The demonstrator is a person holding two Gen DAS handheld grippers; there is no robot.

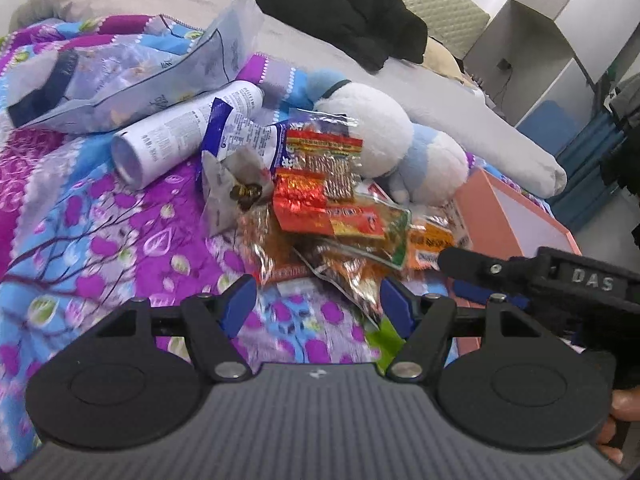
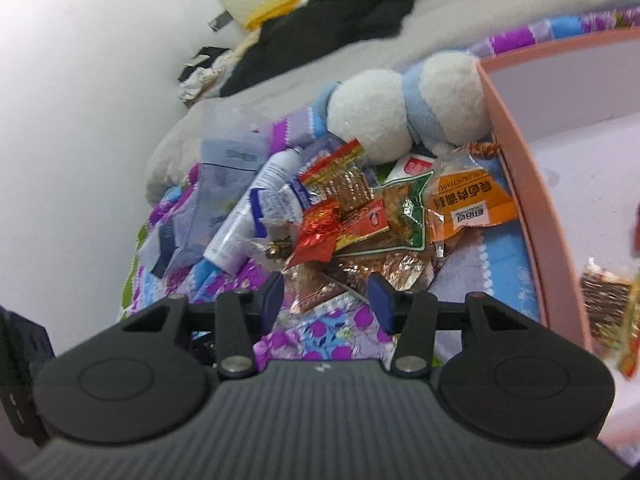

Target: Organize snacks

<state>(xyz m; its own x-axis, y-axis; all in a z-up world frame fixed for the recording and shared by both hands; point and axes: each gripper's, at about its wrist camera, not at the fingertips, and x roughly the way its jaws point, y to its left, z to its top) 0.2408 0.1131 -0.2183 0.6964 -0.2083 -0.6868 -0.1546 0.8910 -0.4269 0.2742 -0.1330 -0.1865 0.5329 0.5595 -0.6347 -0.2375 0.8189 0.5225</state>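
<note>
Nearest, the left tool (image 1: 318, 300) is held wide and empty over the quilt (image 1: 100, 216), angled down so the snacks (image 1: 332, 216) lie just ahead of its fingers. The right tool (image 2: 324, 300) is set narrower, also empty, aimed at the same pile's near edge. The snacks are heaped on the bed, left of the pink box (image 2: 532, 200), where 2 packets (image 2: 612, 304) already lie. Beyond, a plush toy (image 1: 372, 128) rests.

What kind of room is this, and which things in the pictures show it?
Most likely a bedroom: the snack packets lie on a bed with a floral bedspread, a plush toy sits beside them, and dark clothes are heaped further back.
</note>
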